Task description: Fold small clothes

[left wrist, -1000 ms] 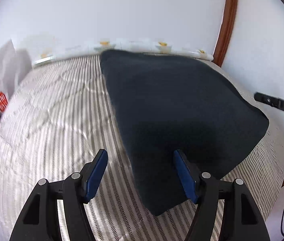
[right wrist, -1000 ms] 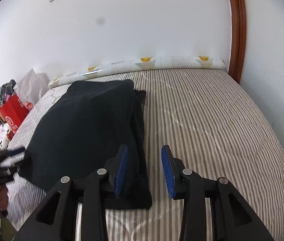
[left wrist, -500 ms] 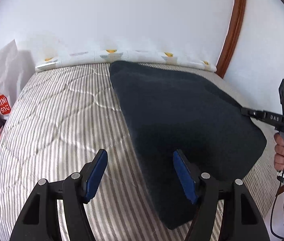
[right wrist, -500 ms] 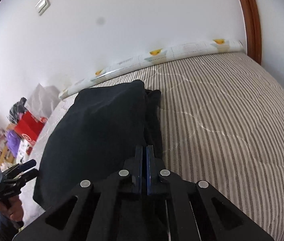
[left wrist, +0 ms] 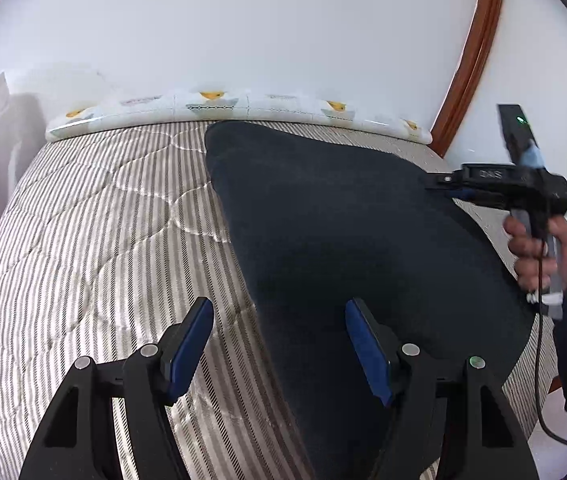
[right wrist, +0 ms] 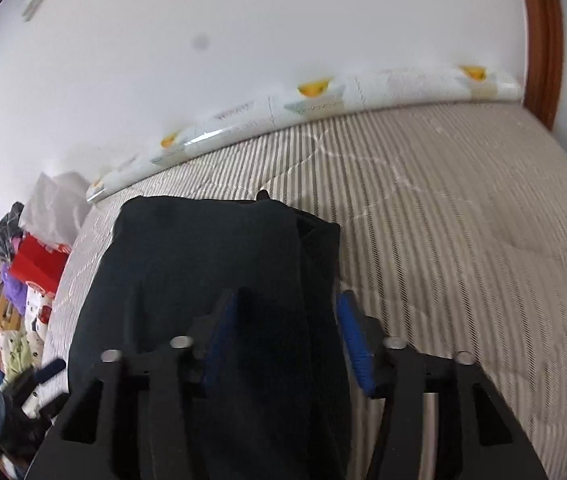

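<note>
The left tool [left wrist: 279, 344] stands wide open and empty over the near left edge of the dark garment [left wrist: 343, 240]. The right tool [right wrist: 289, 334] is opening, the garment's right edge between its pads without being pinched. The garment lies folded on the striped bed [left wrist: 103, 240], reaching to the patterned roll [left wrist: 211, 106] at the wall.

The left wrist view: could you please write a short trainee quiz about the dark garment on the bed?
1. True or false: the dark navy fabric garment lies on a plain white sheet.
2. The left gripper is: A) shut on the garment, B) open, C) out of view.
3. What lies along the wall at the bed's far edge?

Key:
1. False. It lies on a striped grey-and-white quilted bed cover.
2. B.
3. A long white cushion with yellow prints.
</note>
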`<state>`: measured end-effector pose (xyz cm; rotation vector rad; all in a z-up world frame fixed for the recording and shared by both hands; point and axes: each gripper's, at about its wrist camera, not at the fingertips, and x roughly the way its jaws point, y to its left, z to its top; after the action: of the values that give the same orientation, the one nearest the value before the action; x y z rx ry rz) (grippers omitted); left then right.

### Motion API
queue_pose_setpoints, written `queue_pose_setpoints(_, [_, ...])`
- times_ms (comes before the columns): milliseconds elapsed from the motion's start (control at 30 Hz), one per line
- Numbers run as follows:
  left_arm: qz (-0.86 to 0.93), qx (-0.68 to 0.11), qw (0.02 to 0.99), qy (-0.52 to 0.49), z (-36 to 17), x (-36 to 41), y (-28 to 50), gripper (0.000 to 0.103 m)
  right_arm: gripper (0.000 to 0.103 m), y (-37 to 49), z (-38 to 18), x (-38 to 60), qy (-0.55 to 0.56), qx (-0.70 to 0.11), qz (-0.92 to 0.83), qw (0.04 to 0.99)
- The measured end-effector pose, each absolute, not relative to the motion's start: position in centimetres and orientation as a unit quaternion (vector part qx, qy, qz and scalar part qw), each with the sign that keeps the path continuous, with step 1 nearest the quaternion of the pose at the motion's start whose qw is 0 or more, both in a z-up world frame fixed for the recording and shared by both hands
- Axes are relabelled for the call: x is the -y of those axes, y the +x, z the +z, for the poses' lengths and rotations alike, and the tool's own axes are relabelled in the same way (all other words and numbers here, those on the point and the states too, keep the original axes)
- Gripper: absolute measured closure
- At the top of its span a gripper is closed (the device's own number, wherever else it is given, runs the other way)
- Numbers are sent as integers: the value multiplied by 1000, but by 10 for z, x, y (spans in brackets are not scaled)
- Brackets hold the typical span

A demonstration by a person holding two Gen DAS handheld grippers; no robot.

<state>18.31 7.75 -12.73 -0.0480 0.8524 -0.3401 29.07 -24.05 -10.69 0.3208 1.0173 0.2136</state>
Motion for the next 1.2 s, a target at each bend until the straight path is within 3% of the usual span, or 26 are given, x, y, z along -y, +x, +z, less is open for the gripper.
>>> queue_pose_setpoints(33, [-163,-411,897,-22,-127,-78,185,37,94,297,-109,239,165,-487,121,849])
queue_pose_setpoints(200, [-164,-407,898,-22,-124,-83,189,37,96,286,-87,242,149,-424,145,882])
queue_pose_setpoints(300, [-160,-405,900,-13,-122,-84,192,37,96,293,-98,239,129,-449,134,874])
queue_pose_setpoints(400, [-155,-399,904,-13,-120,-87,194,37,89,303,-102,239,135,-466,126,865])
queue_pose_setpoints(467, [-158,-403,901,-22,-121,-89,196,37,68,309,-102,237,128,-465,118,868])
queue_pose_setpoints(500, [-160,-405,900,-25,-122,-89,198,37,63,315,-103,236,127,-468,116,867])
queue_pose_setpoints(567, [-161,-407,899,-28,-124,-88,200,37,61,329,-111,237,141,-480,109,859])
queue_pose_setpoints(600, [-162,-408,898,-27,-126,-88,201,37,63,337,-116,237,149,-490,108,852])
queue_pose_setpoints(633, [-163,-409,898,-26,-126,-87,202,37,85,344,-120,237,159,-496,109,846])
queue_pose_setpoints(667, [-163,-410,897,-24,-127,-86,202,36,95,347,-120,236,163,-494,111,847])
queue_pose_setpoints(800, [-165,-412,896,-23,-127,-85,204,36,96,340,-91,232,124,-422,142,887])
queue_pose_setpoints(900, [-167,-415,894,-21,-127,-82,205,36,95,350,-102,232,124,-454,130,873])
queue_pose_setpoints(1000, [-165,-412,896,-20,-126,-81,201,36,89,346,-107,237,121,-479,119,861])
queue_pose_setpoints(1100, [-166,-412,895,-21,-126,-81,196,36,63,319,-96,256,142,-467,94,868])
queue_pose_setpoints(1200, [-167,-412,895,-24,-127,-81,188,36,60,285,-91,268,152,-466,91,867])
